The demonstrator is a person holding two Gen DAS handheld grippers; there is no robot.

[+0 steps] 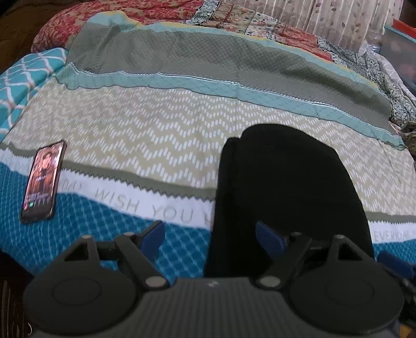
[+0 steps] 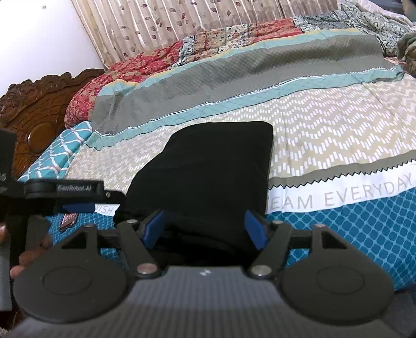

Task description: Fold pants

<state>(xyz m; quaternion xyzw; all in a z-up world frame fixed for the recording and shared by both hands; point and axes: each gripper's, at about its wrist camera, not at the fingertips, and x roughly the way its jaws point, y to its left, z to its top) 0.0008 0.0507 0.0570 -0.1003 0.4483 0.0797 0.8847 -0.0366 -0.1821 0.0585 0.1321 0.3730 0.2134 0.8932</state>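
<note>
Patterned bedding covers the bed: a bedspread (image 1: 161, 135) with teal, beige zigzag and grey-green bands and a white band with printed words. On it lie the black pants (image 2: 208, 171), folded into a compact dark bundle, near the front edge of the bed, across the white band and the beige band.

Nothing lies on top of the pants. The right gripper (image 2: 206, 228) stands with its blue pads wide apart on both sides of the near end of the pants, and no pad presses the cloth. The left gripper (image 1: 210, 234) is also spread wide, its right pad over the left edge of the pants, its left pad over the teal cloth, holding nothing.

Beyond the pants the bedspread is flat and free up to the rumpled floral quilt (image 1: 109, 18).

Only the left view shows the whole phone (image 1: 43, 180), well apart to the left of the pants. Only the right view shows the carved wooden headboard (image 2: 39, 109), the white wall (image 2: 44, 36) and the person's fingers (image 2: 28, 256) on the left gripper's handle.
</note>
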